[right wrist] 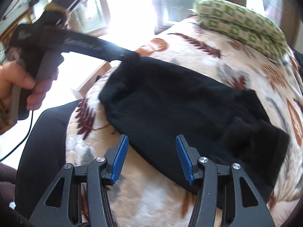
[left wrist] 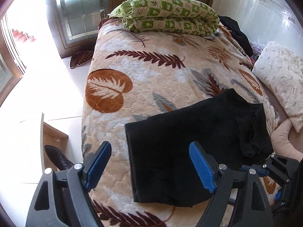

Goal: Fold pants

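Both black tools with blue pads, left (left wrist: pixel 149 167) and right (right wrist: pixel 151 158), hang spread wide over the soft black folded pants (left wrist: pixel 191 141), so a clumsy pinch could bunch them.

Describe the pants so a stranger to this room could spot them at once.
Start at the bed, covered by a cream blanket printed with brown leaves. On its near end, just beyond both open grippers, lie the black pants, folded into a flat slab. Nothing else on the blanket's near end is plain black; the folded quilt at the far end is green-checked.
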`<state>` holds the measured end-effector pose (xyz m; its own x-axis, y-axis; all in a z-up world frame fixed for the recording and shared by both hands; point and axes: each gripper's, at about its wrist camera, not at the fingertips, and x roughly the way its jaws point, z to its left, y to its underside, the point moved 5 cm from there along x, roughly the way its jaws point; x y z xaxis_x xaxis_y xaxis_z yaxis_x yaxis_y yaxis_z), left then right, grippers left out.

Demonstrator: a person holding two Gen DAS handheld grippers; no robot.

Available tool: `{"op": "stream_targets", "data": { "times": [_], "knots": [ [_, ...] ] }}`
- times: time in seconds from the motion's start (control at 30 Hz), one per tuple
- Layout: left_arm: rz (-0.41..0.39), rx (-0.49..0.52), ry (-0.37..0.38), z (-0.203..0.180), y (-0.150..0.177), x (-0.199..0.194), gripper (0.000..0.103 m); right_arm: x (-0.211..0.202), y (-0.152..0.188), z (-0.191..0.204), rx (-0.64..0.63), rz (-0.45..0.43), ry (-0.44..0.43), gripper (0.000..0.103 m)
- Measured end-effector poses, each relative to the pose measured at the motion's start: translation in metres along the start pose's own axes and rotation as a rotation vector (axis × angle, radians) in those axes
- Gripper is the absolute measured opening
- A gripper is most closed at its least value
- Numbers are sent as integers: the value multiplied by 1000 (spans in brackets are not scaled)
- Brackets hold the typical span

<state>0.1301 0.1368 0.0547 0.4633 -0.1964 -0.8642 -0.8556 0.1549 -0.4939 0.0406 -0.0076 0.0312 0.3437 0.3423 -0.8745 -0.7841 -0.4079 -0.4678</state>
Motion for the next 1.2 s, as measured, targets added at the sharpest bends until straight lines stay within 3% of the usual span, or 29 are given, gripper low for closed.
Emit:
{"op": "stream_targets", "data": {
  "times": [0.2,0.33,0.57,0.67,0.77,0.83,0.97,1.07,1.2],
  "knots": [
    [6,-81,36,27,1,14,86,23,-9,33,-66,-3,-44,62],
    [40,-138,83,38,5,33,86,43,-13,55,-123,-1,-55,62],
    [116,-189,159,39,14,68,86,73,-19,74,-270,-26,86,62],
    [115,-138,144,32,12,70,86,77,-22,72,-277,-52,131,54],
    [126,-113,150,27,7,70,72,77,-26,68,-270,-81,158,38],
    [126,-114,194,23,4,66,48,73,-25,63,-255,-95,162,25],
    [111,-113,178,16,2,57,34,60,-29,54,-186,-107,112,18],
    [95,-172,216,19,-2,43,21,44,-35,47,-135,-132,79,16],
    [51,-152,224,5,-13,17,19,23,-45,33,-47,-173,25,14]
  ]
}}
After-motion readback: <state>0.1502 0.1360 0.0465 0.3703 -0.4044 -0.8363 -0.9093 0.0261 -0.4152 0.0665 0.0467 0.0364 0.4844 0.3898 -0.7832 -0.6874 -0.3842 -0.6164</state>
